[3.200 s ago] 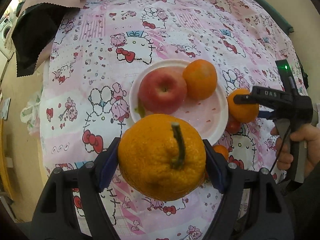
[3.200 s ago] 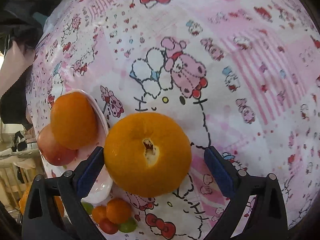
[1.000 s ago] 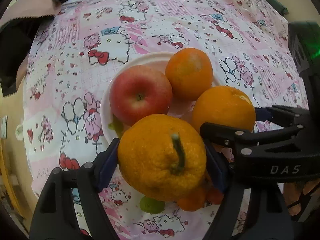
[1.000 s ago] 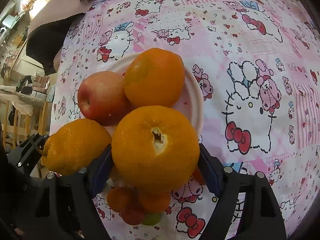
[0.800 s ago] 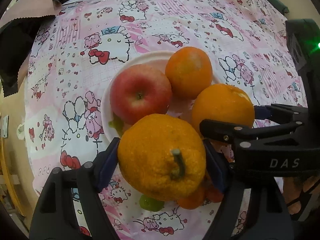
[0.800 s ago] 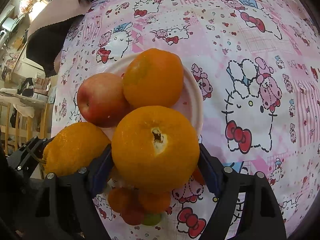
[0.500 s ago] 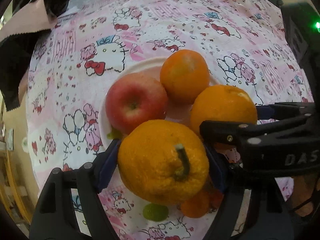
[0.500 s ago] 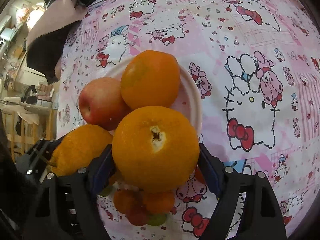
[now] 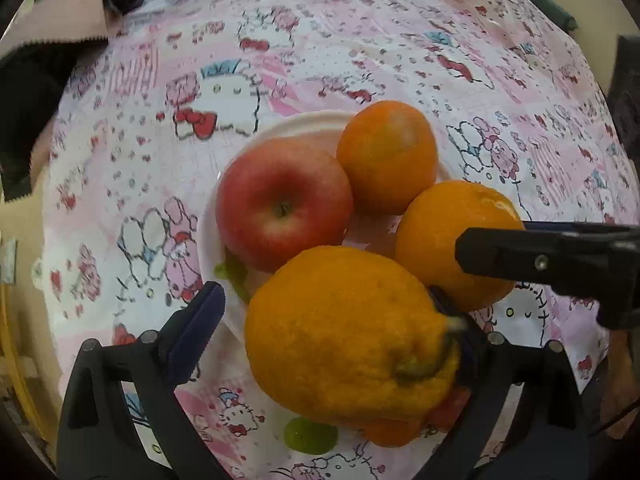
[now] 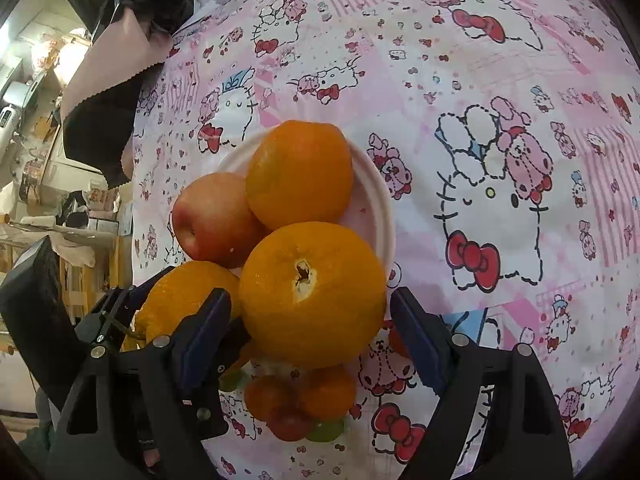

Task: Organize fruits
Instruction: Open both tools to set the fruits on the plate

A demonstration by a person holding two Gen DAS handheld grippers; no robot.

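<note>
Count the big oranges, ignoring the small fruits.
3: far orange at the back of the plate, smooth orange at its right edge, bumpy orange at its near edge; more could hide behind these.

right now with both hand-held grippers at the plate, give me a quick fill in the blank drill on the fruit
1. The round white plate already holds a red apple and a smooth ____.
2. The bumpy stemmed citrus sits between the fingers of the ____ hand-held gripper.
3. The cloth under the plate is mainly ____ and white.

Missing words: orange; left; pink
</note>
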